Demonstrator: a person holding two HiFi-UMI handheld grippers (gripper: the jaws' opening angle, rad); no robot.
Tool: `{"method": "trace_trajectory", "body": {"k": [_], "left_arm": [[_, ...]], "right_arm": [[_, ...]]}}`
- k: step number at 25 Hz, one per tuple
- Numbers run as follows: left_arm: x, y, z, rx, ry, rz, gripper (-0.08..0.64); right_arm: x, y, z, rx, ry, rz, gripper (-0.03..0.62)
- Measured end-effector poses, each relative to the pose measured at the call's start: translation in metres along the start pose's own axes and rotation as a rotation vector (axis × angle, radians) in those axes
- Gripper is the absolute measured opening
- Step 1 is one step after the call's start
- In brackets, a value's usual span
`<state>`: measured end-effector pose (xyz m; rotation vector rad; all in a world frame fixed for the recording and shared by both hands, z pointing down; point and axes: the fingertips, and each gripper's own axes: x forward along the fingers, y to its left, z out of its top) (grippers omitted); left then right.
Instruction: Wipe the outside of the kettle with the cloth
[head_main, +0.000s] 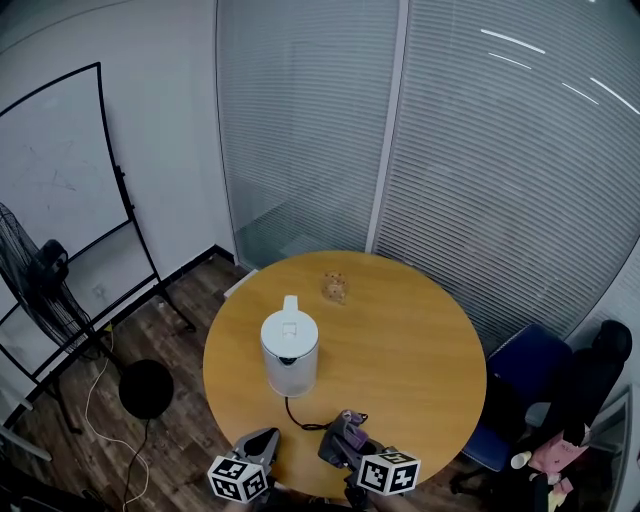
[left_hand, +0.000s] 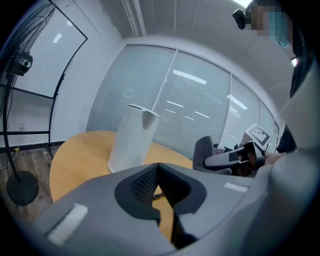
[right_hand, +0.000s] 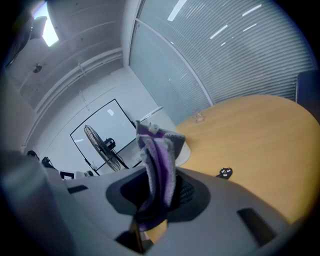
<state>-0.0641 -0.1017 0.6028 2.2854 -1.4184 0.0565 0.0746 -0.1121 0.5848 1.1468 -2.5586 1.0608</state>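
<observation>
— Where is our kettle?

— It stands upright on the round counter, a little left of the middle, with its lid down. Its black cord runs across the wood toward the near edge.

— And our left gripper?

— We have its jaws pressed together with nothing between them. It hangs at the near edge and points at the kettle, well apart from it.

— The right gripper?

— Its jaws pinch the purple and grey cloth, which stands up in a bunched fold from between them. We hold it at the near edge, just beside the left gripper. The cloth is clear of the kettle.

— Anything else up there?

— A small clear object sits near the far edge, beyond the kettle.
</observation>
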Motion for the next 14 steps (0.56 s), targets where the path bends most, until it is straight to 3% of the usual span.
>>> {"method": "trace_trajectory", "body": {"k": [14], "left_arm": [[0.0055,0.0042,0.0072,0.002,-0.003,0.01,0.011]], "right_arm": [[0.0084,-0.0025,0.0068,-0.003,0.005,0.019,0.095]]}}
